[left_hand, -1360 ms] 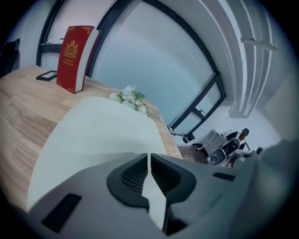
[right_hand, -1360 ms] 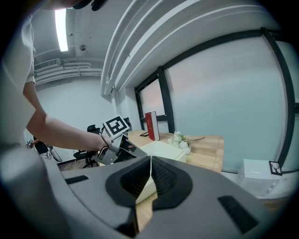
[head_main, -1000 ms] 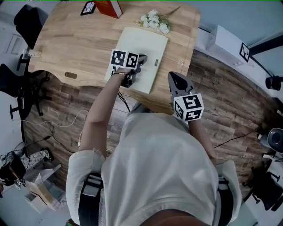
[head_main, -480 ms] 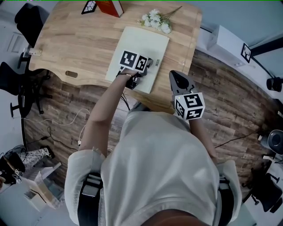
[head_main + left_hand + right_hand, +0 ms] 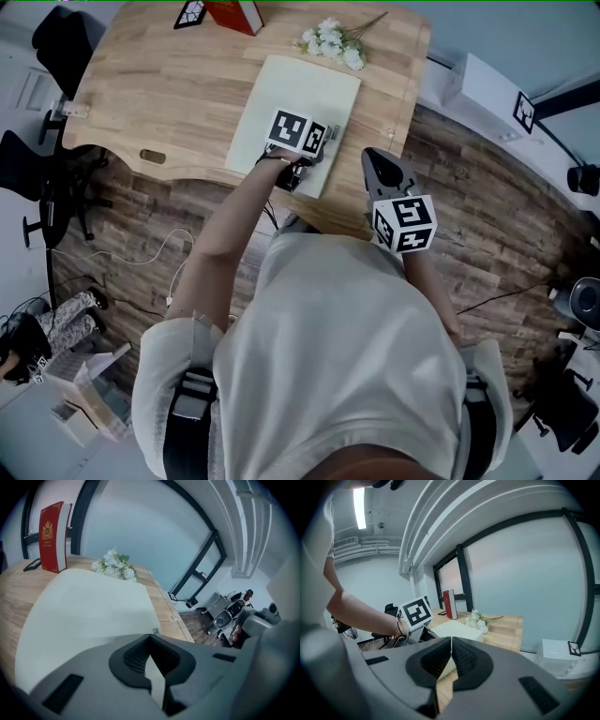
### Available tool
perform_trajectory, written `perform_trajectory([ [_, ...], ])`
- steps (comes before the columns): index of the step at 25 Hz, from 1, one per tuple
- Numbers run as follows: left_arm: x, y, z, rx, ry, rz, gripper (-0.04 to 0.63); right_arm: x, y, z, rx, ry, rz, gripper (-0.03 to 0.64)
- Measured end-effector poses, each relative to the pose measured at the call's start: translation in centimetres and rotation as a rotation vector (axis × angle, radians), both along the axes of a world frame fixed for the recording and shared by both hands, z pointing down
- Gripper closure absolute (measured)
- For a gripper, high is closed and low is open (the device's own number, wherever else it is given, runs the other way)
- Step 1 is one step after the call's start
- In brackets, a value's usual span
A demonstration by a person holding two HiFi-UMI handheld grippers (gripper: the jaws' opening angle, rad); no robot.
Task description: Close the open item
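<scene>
Cream book lies flat, apparently already shut, on the wooden worktop near white flowers; left gripper tilts down over its near edge, jaws just closed together on nothing, probably to press the cover flat; right gripper waits beside the worktop, jaws together, empty.

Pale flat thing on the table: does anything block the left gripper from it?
Nothing visible. The left gripper is over the near edge of the pale flat thing, its jaws just closed on nothing; flowers and red book lie beyond.
</scene>
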State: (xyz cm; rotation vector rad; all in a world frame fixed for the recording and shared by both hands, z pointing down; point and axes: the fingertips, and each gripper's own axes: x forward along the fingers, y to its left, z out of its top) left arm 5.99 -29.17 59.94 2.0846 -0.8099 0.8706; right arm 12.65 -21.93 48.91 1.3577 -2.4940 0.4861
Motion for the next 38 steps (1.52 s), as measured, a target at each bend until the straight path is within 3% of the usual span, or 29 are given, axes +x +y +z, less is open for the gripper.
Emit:
perform_trajectory([
  [4,0.1,-0.1,0.3,0.013,-0.016,0.002,0.575,-0.2,0.1,0.3,-0.004,0.003,-0.010,0.597],
  [11,-0.1,-0.2,0.2,-0.045,0.033,-0.032,0.575,-0.6,0.9,0.3,-0.008,0.005,-0.030,0.597],
  [20,-0.3,-0.3,0.2,-0.023,0.016,-0.095,0.575,0.0,2.8,0.1,-0.006,0.000,-0.031,0.597],
  [30,-0.3,-0.1,-0.3,0.038,-0.007,-0.166,0.575,-0.3,4.1,-0.6,0.022,-0.009,-0.042,0.597],
  [35,-0.4,0.8,-0.7,0.118,-0.059,-0.149,0.575,-0.6,4.6,-1.3,0.036,-0.014,-0.030,0.597],
  [38,-0.5,2.1,-1.2,0.139,-0.045,-0.142,0.575,-0.7,5.4,-1.4,0.038,-0.015,-0.015,0.597],
])
